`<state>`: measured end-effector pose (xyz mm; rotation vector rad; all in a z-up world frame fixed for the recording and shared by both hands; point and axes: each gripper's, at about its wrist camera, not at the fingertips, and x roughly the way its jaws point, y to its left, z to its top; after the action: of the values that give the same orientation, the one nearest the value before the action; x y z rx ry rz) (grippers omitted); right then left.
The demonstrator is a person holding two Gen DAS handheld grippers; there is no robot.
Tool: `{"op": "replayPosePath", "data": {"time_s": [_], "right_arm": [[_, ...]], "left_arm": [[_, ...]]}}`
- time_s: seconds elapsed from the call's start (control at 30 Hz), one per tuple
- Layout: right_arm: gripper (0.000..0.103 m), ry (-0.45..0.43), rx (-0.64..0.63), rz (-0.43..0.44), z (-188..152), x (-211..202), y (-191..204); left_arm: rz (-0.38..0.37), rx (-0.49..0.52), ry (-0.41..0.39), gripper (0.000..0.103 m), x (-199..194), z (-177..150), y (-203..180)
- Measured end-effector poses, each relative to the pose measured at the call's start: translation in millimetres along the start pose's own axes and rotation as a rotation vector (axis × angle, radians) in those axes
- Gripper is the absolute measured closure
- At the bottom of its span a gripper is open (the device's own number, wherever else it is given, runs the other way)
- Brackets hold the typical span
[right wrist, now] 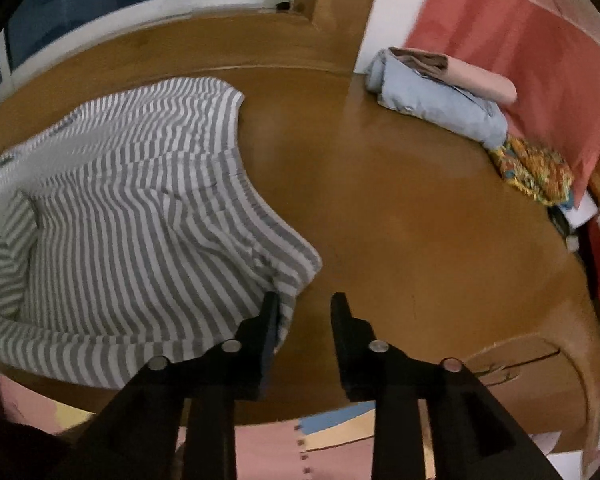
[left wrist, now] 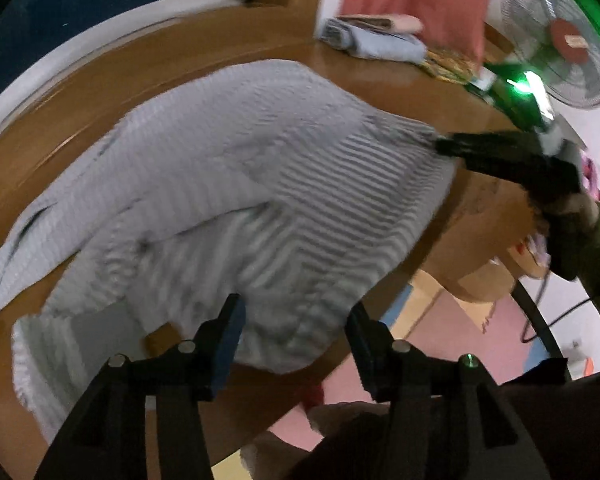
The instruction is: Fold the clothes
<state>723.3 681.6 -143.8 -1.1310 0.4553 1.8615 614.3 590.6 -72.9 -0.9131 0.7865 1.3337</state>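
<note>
A grey-and-white striped shirt [left wrist: 240, 168] [right wrist: 140, 208] lies spread on the round wooden table [left wrist: 380, 72] [right wrist: 420, 220], with one sleeve trailing at the left. My left gripper [left wrist: 296, 316] is open above the shirt's near hem; cloth shows in the gap but the pads do not press on it. My right gripper [right wrist: 305, 302] is open at the shirt's right corner, where the cloth brushes its left finger [right wrist: 270, 312] and bare wood shows between the jaws. In the left wrist view the right gripper [left wrist: 444, 147] reaches that corner from the right, held by a hand in a green sleeve.
A folded stack of light blue and pink clothes [left wrist: 380, 36] [right wrist: 440, 96] sits at the table's far right, beside a colourful patterned cloth [right wrist: 536, 172]. A standing fan [left wrist: 560, 40] and a cardboard box [left wrist: 488, 240] [right wrist: 520, 364] are past the right edge. Pastel floor mats lie below.
</note>
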Motion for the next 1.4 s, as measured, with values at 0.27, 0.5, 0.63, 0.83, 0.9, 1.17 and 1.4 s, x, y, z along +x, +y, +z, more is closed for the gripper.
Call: {"op": "replayPosePath", "data": {"time_s": [0.27,0.5,0.63,0.83,0.9,1.17,1.4], "right_arm": [[0.063,-0.029,0.095,0.027,-1.8,-7.2,-9.5],[0.063,-0.151,0.142,0.015,14.0,-41.3,5.8],[0.063,-0.15,0.112,0.169,21.8,-51.7,41.2],[0.063,-0.037,-0.037,0.316,9.8,-25.2,130.2],[0.063,-0.001,-0.057,0.325,3.1,-14.8,151.3],[0.059,-0.015,-0.109,0.237,-7.3,-6.3,189.3],[0.059,-0.027,-0.109,0.241,-6.8,-8.2,215.5]], "left_arm": [[0.202,-0.159,-0.018,0.049,-30.6,-29.1,67.4],[0.328,-0.302,-0.004,0.049,-31.1,-45.9,121.3],[0.317,-0.316,0.021,0.046,-20.0,-50.2,133.1],[0.396,-0.262,0.07,0.034,1.9,-49.8,138.8],[0.411,-0.274,0.079,0.034,0.1,-52.1,147.5],[0.493,-0.423,0.135,0.034,-25.2,-91.8,217.1],[0.536,-0.476,0.152,0.034,-36.5,-111.2,249.3]]}}
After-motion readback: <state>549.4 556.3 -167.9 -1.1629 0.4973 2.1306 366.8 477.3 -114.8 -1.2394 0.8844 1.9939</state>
